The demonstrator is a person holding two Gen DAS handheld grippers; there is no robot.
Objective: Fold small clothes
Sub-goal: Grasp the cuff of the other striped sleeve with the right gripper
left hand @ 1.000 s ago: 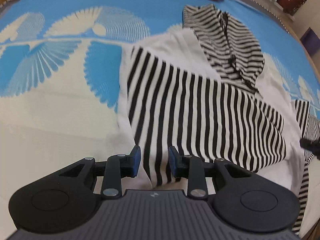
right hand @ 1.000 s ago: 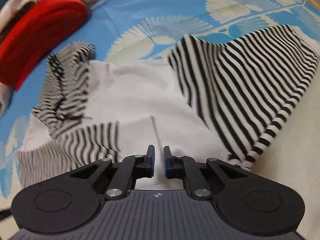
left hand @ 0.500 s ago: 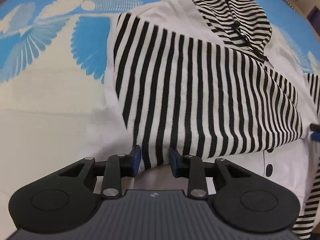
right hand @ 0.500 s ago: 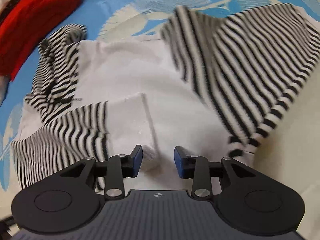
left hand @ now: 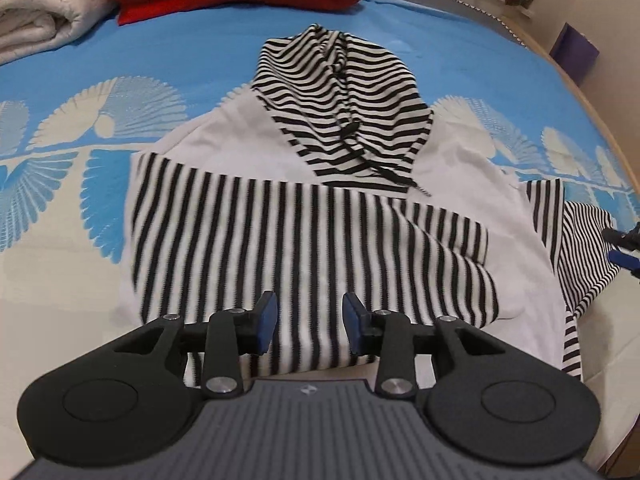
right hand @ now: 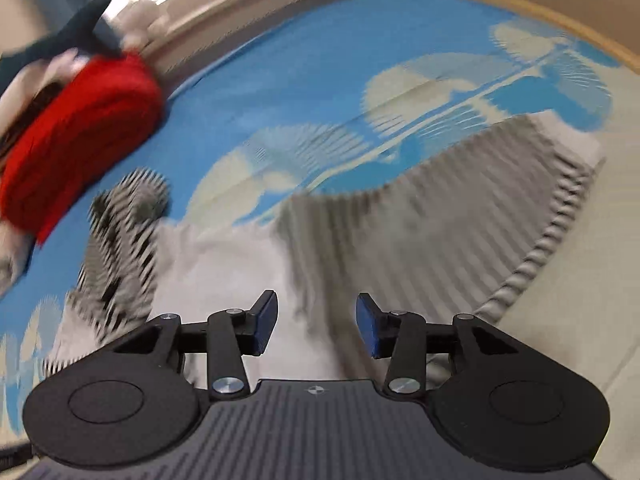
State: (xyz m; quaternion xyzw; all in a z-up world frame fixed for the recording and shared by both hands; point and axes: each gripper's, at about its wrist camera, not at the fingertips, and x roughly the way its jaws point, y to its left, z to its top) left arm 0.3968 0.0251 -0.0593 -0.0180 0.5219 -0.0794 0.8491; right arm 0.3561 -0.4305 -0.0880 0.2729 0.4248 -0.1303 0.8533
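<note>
One soft striped knit hoodie (left hand: 304,240), folded sleeve across.

No readable text anywhere (right view blurred)

A small white hoodie (left hand: 224,148) with black-and-white stripes lies flat on the blue patterned bed. Its striped hood (left hand: 340,112) points to 12 o'clock. One striped sleeve (left hand: 304,256) is folded across the body; the other (left hand: 576,248) lies at 3 o'clock.

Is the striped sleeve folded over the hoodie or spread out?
Folded: the striped sleeve lies across the white hoodie body.
</note>
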